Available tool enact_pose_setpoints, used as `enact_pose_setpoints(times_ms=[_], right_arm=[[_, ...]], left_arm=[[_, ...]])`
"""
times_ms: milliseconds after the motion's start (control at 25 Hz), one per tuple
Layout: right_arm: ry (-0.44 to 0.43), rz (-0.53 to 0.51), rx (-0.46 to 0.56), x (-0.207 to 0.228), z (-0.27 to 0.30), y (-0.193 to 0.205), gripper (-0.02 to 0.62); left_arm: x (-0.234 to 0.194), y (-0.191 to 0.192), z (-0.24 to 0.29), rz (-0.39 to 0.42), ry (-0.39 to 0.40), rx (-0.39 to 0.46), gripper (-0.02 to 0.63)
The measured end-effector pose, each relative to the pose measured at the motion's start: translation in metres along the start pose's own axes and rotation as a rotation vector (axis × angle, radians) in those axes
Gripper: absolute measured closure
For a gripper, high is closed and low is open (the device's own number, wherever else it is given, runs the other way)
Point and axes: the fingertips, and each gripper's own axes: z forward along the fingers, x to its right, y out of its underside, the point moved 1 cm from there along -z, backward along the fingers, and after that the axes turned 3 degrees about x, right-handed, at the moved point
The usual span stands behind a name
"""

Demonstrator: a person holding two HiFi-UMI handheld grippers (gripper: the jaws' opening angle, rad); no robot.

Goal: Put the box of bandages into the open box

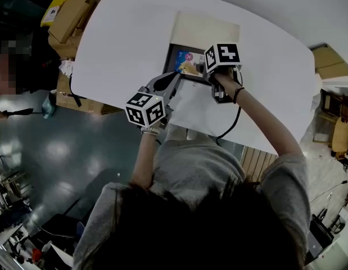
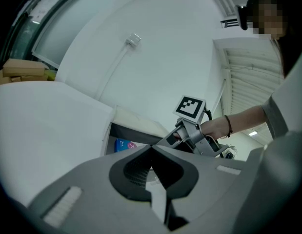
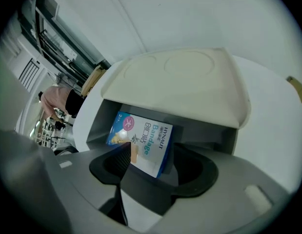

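Note:
The blue and white box of bandages (image 3: 143,140) lies tilted inside the grey open box (image 3: 99,126), whose cream lid (image 3: 185,82) stands folded back. My right gripper (image 3: 151,155) reaches into the open box with its jaws wide on either side of the bandage box. A dark gap shows on the right side, so the pads do not press it. From the head view, the bandage box (image 1: 188,58) sits just beyond the right gripper (image 1: 195,69). My left gripper (image 1: 177,77) rests at the open box's near left corner, jaws together and holding nothing; its own view shows the bandage box (image 2: 122,144) ahead.
The white table (image 1: 123,44) carries the open box near its front edge. Cardboard boxes (image 1: 69,21) are stacked on the floor past the table's left end. A black cable (image 1: 233,122) hangs from the right gripper. A person stands at the far left.

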Motion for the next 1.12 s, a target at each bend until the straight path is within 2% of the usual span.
enact_pose_setpoints(times_ms=[120, 320, 600, 720, 920, 1120], right_arm=[[0.002, -0.026, 0.039, 0.002, -0.007, -0.002, 0.330], [-0.050, -0.045, 0.128, 0.005, -0.020, -0.001, 0.384], [-0.188, -0.003, 0.238, -0.001, -0.037, 0.006, 0.450], [-0.244, -0.012, 0.293, -0.004, -0.046, 0.009, 0.495], [-0.357, -0.037, 0.384, -0.015, -0.060, 0.008, 0.525], [-0.404, -0.043, 0.449, -0.017, -0.076, 0.007, 0.576]], left_arm=[[0.002, -0.002, -0.002, 0.008, -0.001, 0.002, 0.612], [0.006, -0.004, -0.004, 0.027, -0.006, 0.006, 0.612], [0.013, -0.009, -0.009, 0.047, -0.014, 0.010, 0.612], [0.017, -0.009, -0.011, 0.054, -0.017, 0.017, 0.612], [0.023, -0.011, -0.014, 0.063, -0.031, 0.030, 0.612], [0.030, -0.015, -0.017, 0.079, -0.040, 0.050, 0.612]])
